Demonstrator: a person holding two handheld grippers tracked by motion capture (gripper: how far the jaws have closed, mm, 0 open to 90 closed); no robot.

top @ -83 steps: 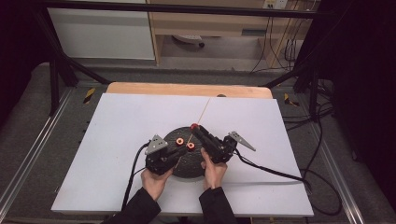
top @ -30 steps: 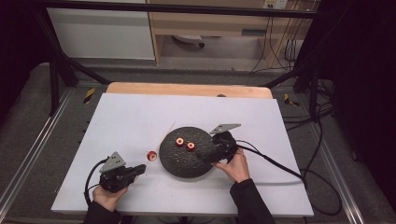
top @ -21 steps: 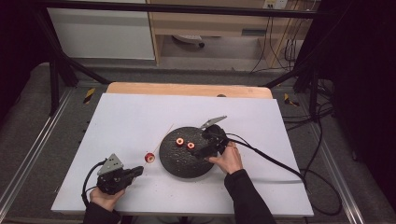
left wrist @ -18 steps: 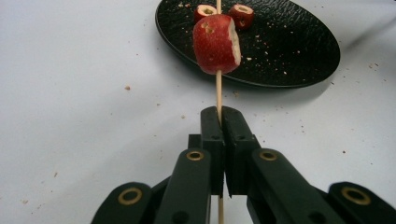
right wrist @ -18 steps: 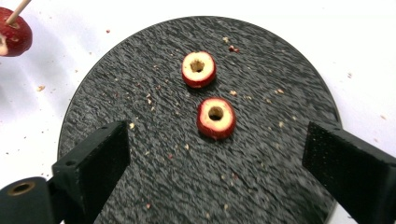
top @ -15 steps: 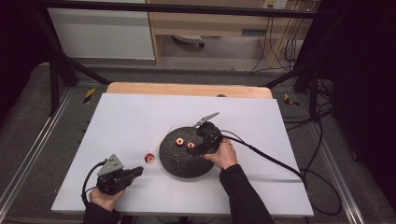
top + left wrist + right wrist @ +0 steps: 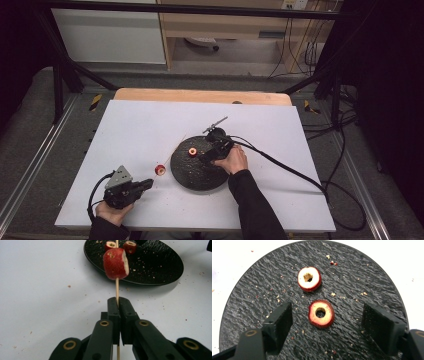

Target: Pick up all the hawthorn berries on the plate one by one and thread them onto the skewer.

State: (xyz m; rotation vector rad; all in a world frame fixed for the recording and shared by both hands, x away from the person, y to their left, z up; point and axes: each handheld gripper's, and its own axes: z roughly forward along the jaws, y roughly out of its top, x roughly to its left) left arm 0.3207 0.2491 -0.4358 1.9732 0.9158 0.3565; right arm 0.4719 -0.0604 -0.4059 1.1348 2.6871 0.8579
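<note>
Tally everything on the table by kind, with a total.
Red fruit pieces: 3 (one on the skewer, two on the plate)
Wooden skewer: 1
Black plate: 1
Grippers: 2 (left gripper, right gripper)
Total: 7

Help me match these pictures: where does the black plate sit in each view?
High view: black plate at the table's centre, under the right hand.
Left gripper view: top, right of centre, behind the fruit on the skewer.
Right gripper view: across most of the picture.
Shared landmark: cored red slice on the plate.
</note>
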